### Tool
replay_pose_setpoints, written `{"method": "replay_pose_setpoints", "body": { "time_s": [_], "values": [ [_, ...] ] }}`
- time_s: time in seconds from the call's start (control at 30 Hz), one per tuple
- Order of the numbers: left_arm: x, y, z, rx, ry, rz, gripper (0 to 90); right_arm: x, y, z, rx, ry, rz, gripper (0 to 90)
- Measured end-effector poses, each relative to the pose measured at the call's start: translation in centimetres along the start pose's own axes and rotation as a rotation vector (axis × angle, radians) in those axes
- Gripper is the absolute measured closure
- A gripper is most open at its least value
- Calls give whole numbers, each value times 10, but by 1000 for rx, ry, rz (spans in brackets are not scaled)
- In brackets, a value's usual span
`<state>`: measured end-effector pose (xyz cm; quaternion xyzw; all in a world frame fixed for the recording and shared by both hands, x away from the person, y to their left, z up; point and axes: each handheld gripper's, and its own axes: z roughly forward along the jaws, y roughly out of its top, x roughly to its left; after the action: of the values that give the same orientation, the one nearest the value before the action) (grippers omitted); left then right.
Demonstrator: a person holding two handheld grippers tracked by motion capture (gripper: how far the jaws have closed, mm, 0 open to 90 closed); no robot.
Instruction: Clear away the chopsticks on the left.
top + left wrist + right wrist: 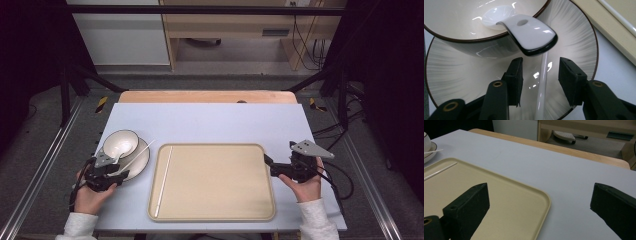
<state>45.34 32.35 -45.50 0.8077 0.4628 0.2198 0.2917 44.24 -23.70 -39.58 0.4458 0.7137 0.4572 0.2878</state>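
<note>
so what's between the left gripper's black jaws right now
In the left gripper view, a thin white chopstick lying on the striped ceramic plate runs between the left gripper; pads not touching it.

The table point(210, 125) has a pale blue-grey top with a light wooden edge point(207, 96) showing at its far side. Beyond it stands light wooden furniture point(240, 30) beside a white panel point(120, 35). Grey floor point(45, 135) surrounds the table. Black frame bars point(200, 9) and dark curtains point(395, 75) flank the scene. Cables point(307, 42) hang at rear right.
</note>
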Motion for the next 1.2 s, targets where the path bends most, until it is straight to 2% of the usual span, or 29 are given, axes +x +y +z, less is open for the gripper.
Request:
{"method": "replay_pose_setpoints", "body": {
  "time_s": [0.2,0.73,0.97,1.2],
  "values": [
    [-1,0,5,32,2,15,650,1,0,1,6,3,5,27],
    [-5,1,3,38,-1,33,832,1,-1,2,10,5,-2,27],
    [-10,2,2,38,-4,54,844,1,-1,2,9,4,-2,28],
    [-19,6,-5,-6,-6,43,846,1,0,1,7,4,4,28]
  ]
}}
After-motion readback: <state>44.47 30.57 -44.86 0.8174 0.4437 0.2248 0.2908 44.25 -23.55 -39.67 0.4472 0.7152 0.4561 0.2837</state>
